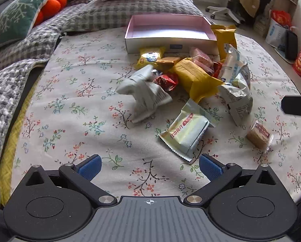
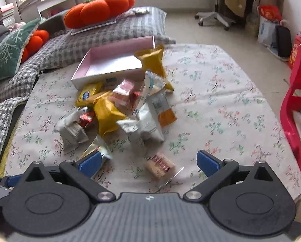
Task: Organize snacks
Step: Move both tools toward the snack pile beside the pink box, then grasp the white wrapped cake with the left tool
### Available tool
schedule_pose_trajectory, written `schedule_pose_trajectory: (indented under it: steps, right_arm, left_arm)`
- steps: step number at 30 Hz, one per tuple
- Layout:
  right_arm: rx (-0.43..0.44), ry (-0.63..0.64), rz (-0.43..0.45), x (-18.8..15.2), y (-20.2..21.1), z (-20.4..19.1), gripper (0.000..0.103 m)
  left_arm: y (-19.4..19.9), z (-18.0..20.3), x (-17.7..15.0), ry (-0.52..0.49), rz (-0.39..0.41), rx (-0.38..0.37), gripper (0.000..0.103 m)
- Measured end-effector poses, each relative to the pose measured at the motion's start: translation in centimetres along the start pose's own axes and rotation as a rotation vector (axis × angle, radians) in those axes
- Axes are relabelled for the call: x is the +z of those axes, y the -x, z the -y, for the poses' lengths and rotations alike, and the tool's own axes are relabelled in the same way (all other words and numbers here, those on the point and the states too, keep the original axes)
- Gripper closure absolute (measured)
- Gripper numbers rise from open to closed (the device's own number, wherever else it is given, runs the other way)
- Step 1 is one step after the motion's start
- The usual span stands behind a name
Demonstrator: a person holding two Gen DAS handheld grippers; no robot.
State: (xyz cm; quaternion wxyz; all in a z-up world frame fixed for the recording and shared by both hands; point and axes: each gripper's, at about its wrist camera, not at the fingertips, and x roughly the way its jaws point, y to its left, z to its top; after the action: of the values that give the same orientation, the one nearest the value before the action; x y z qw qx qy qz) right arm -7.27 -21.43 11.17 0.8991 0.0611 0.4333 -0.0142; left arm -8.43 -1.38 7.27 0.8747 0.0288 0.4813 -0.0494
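hovering with jaws wide and holding nothing, left gripper and right gripper face snacks piled before a box on the counter.

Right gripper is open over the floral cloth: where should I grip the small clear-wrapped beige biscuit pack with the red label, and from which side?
Grip the small clear-wrapped beige biscuit pack across its blocky middle, coming straight down from above. It lies flat and alone on the floral tablecloth, just ahead of the open right gripper. Probably avoid the thin clear wrapper flap at its near end, which would likely slip.
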Motion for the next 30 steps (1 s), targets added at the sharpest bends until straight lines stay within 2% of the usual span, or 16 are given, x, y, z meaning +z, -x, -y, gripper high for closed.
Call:
schedule_pose_trajectory:
  steps: [4,8,13,17,22,30]
  right_arm:
    - [-0.074,0.073,0.021,0.5,0.0,-0.2,0.001]
    - [-0.013,0.030,-0.005,0.6,-0.5,0.2,0.001]
    - [-0.033,0.019,-0.013,0.7,-1.0,0.7,0.003]
    - [-0.010,-0.009,-0.011,1.4,-1.3,1.2,0.003]
    - [0.006,0.009,-0.041,2.0,-2.7,0.3,0.003]
    - [0.050,-0.180,-0.122,2.2,-5.7,-0.9,0.003]
  left_arm:
    - [0.1,-0.6,0.4,0.014,0.016,-0.010,0.002]
    - [-0.2,-0.5,0.5,0.018,0.018,-0.023,0.002]
    - [-0.9,0.0,0.3,0.001,0.002,-0.054,0.002]
    - [-1.3,-0.5,0.8,0.030,0.007,-0.038,0.002]
    - [-1.7,-2.0,1.8,0.107,0.026,0.018,0.002]
    - [-3.0,-4.8,3.4,0.200,0.016,0.040,0.002]
